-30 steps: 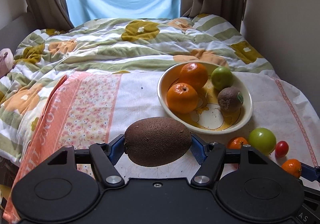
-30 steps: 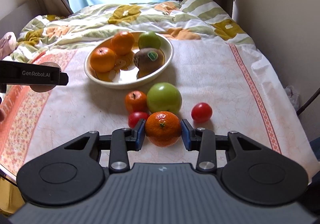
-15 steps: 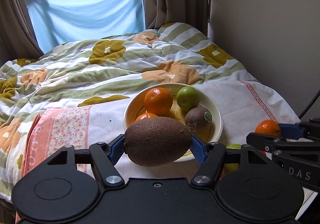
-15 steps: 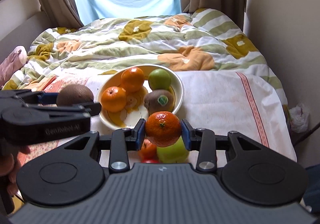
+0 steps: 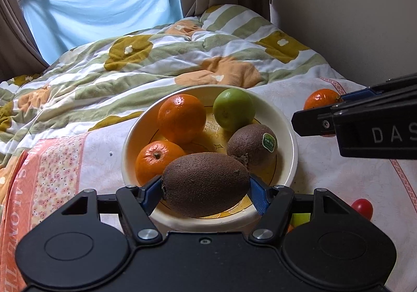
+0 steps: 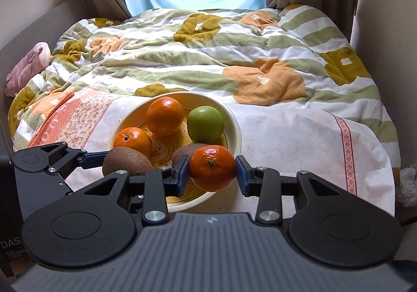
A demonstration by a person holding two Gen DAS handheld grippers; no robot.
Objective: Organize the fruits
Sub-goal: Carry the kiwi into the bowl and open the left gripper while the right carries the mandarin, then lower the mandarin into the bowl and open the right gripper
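My left gripper (image 5: 206, 189) is shut on a brown kiwi (image 5: 206, 182), held over the near side of the cream bowl (image 5: 288, 135). Inside the bowl lie two oranges (image 5: 181, 117), a green apple (image 5: 233, 108) and a stickered kiwi (image 5: 251, 147). My right gripper (image 6: 211, 173) is shut on a mandarin (image 6: 212, 167) above the bowl's near right rim (image 6: 235, 133). From the left wrist view the right gripper (image 5: 323, 107) enters from the right with the mandarin (image 5: 320, 99). The left gripper (image 6: 125, 160) with its kiwi (image 6: 125, 161) shows at the left of the right wrist view.
A red tomato (image 5: 362, 208) and a green fruit (image 5: 301, 219) lie on the white cloth (image 5: 338, 177) at the lower right, partly hidden by the gripper body. A rumpled floral quilt (image 6: 208, 57) covers the bed behind. A wall (image 5: 351, 18) runs along the right side.
Both grippers carried their fruit toward the bowl: the kiwi now hangs over its near side and the mandarin, lifted off the cloth, is at its right rim. Neither grip changed.
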